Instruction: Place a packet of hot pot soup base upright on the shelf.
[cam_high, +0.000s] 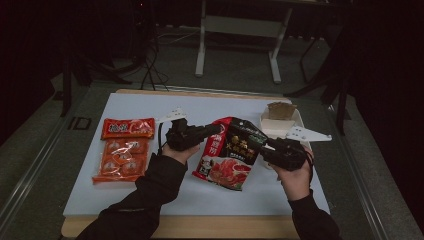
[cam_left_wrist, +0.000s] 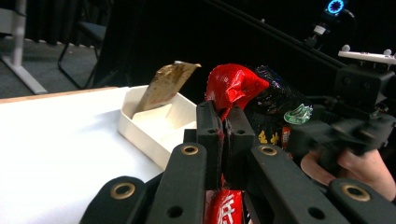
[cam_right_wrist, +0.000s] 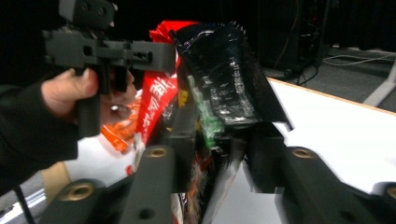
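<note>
The red-and-black pouch (cam_high: 231, 154) is held up off the desk (cam_high: 150, 195), tilted, just left of the white tray (cam_high: 280, 127), which serves as the landmark here. Its red top corner is pinched in the clenched jaws of the left gripper (cam_high: 214, 131); in the left gripper view the pads are seen pressed flat together on that crumpled red fold (cam_left_wrist: 232, 88). On the side nearer the tray, the black edge of the pouch lies between the jaws of the right gripper (cam_high: 266, 148). In the right gripper view a gap is left beside the film, so it cannot be told whether that grip is firm.

Several risks are judged from this. The glossy film could slip out of the right jaws if they are pulled before a firm bite is made. With only a small corner held on the left, the pouch could swing or tear at that fold. Being so close to the tray, it could also be knocked against the brown packet (cam_high: 281, 110) standing in it.

Both forearms are brought in from the near edge of the desk, the left hand (cam_high: 176, 152) angled towards the tray, the right hand (cam_high: 295, 177) just in front of it. The orange snack packs (cam_high: 122, 150) lie far left of the tray, untouched.
</note>
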